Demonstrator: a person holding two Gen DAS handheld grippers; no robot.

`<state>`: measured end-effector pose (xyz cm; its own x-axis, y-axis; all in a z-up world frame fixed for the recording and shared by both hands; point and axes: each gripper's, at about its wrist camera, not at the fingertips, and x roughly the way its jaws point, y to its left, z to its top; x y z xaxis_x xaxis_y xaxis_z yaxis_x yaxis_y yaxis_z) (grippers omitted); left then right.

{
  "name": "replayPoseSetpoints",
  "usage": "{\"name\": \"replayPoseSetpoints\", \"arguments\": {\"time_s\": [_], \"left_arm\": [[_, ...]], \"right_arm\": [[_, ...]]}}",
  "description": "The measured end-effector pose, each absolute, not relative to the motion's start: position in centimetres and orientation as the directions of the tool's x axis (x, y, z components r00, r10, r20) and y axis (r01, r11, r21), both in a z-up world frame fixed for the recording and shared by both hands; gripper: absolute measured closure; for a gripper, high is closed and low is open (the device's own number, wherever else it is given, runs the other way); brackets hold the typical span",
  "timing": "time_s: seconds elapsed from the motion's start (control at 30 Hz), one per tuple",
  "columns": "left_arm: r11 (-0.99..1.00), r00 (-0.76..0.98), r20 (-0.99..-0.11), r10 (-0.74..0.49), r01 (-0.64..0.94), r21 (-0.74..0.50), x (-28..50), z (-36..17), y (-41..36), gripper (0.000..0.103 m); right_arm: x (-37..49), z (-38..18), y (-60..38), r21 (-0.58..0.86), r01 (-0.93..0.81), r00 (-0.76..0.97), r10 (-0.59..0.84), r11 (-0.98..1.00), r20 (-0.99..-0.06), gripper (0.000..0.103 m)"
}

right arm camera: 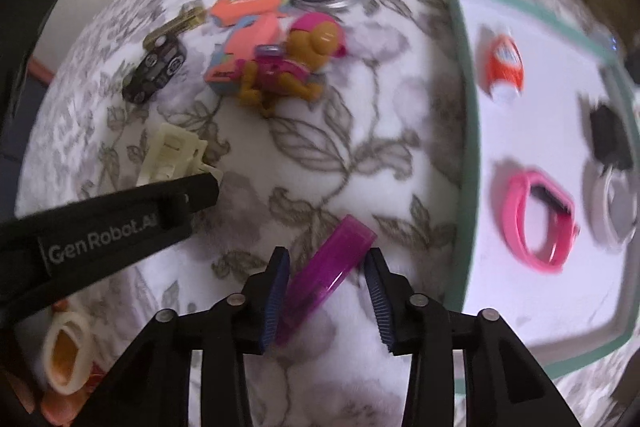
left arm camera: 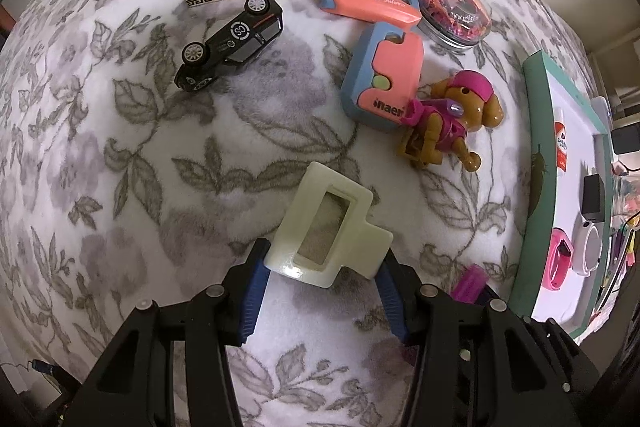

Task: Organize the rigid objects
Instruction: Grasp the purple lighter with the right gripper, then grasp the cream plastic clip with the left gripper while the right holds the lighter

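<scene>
cream clip [left arm camera: 332, 227]: at 12 o'clock from the left gripper [left arm camera: 320, 291], on the floral blanket [left arm camera: 140, 147]; jaws clamped on its near end.
purple case [right arm camera: 324, 279]: long axis toward 1 o'clock, between the right gripper [right arm camera: 326, 301] jaws, which stand apart.
tray [right arm camera: 466, 131]: at 2 o'clock, nearer the right.

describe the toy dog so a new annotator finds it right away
On the floral blanket, look just left of the green-rimmed tray. The toy dog lies there against the coral-and-blue block. It is the only figurine: brown, with a pink cap and vest.
</scene>
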<state>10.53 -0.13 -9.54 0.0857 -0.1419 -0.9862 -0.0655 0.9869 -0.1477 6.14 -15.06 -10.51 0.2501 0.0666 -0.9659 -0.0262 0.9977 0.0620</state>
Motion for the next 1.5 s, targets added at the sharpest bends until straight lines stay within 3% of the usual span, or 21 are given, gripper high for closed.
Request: {"name": "replayPoseSetpoints", "arguments": {"time_s": [0.13,0.43,0.67,0.7,0.73,0.83,1.03,1.37,1.4,1.43,1.47,1.5], "left_arm": [[0.985,0.085,-0.986,-0.145,-0.079,-0.152,10.9,-9.6,0.3,0.050],[0.983,0.101,-0.985,-0.136,-0.110,-0.147,11.5,-9.7,0.7,0.052],[0.978,0.255,-0.958,-0.128,-0.126,-0.164,11.7,-4.9,1.3,0.055],[0.979,0.280,-0.952,-0.126,-0.121,-0.165,11.6,-4.1,1.2,0.064],[0.979,0.292,-0.948,-0.127,-0.119,-0.167,11.6,-3.6,1.1,0.103],[0.972,0.344,-0.924,-0.166,-0.099,-0.211,11.4,-1.8,0.7,0.102],[0.982,0.405,-0.900,-0.159,-0.034,-0.188,11.0,0.4,-0.9,0.102],[0.989,0.296,-0.950,-0.099,-0.075,-0.126,11.7,-3.6,-0.1,0.101],[0.988,0.288,-0.953,-0.098,-0.084,-0.127,11.9,-4.0,0.1,0.099],[0.987,0.279,-0.955,-0.103,-0.092,-0.134,12.0,-4.4,0.2,0.090],[0.985,0.273,-0.956,-0.109,-0.100,-0.141,12.1,-4.7,0.3,0.072],[0.983,0.267,-0.957,-0.113,-0.111,-0.147,12.3,-5.1,0.5,0.063]], "right_arm": [[6.2,-10.4,-13.3,0.039,-0.075,0.299,0.059,0.996,-0.953,0.079],[6.4,-8.0,-13.6,0.104,-0.094,0.351,0.131,0.990,-0.927,0.082],[6.7,-3.9,-15.2,0.139,-0.062,0.458,0.152,0.988,-0.876,0.082],[6.5,-3.3,-15.7,0.145,-0.054,0.474,0.153,0.988,-0.867,0.082],[6.5,-2.6,-16.1,0.151,-0.045,0.489,0.154,0.988,-0.859,0.082],[6.4,-0.8,-17.7,0.164,-0.011,0.531,0.144,0.986,-0.835,0.082],[6.2,1.3,-21.6,0.197,0.059,0.562,0.130,0.979,-0.817,0.082],[6.3,0.3,-24.5,0.235,0.134,0.524,0.133,0.963,-0.841,0.082],[6.4,0.0,-24.5,0.235,0.138,0.518,0.132,0.962,-0.845,0.082],[6.5,-0.2,-24.4,0.234,0.138,0.511,0.133,0.963,-0.849,0.082],[6.5,-0.4,-24.3,0.232,0.137,0.507,0.133,0.963,-0.852,0.082],[6.5,-0.4,-24.3,0.230,0.135,0.504,0.133,0.964,-0.853,0.082]]}}
